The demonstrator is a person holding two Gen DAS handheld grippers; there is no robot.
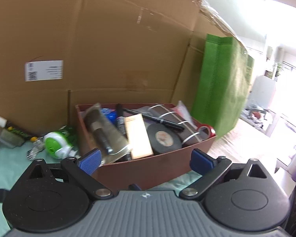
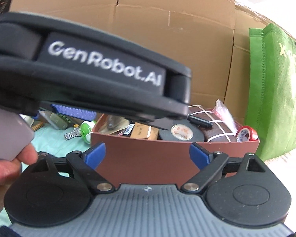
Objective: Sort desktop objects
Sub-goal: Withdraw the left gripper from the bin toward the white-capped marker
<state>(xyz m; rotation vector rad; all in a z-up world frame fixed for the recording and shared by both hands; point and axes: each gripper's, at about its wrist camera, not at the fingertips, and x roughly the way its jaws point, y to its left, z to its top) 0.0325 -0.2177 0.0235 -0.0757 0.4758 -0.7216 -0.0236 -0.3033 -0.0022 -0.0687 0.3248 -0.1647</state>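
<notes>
Left wrist view: left gripper (image 1: 145, 159) with ribbed blue pads spread apart, empty, matte brown cardboard tray (image 1: 148, 169) at twelve o'clock, black tape roll (image 1: 163, 138) inside, glossy red tape roll (image 1: 207, 131) at two o'clock; right wrist view: right gripper (image 2: 148, 155) parted, empty, same tray (image 2: 148, 154) ahead, green woven bag (image 2: 276, 90) at two o'clock.

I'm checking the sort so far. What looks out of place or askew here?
The brown box is overfilled: a clear packet leans tilted over its near rim. Left of it, a green-and-white tape dispenser and a metal scourer lie loose on the cloth.
</notes>
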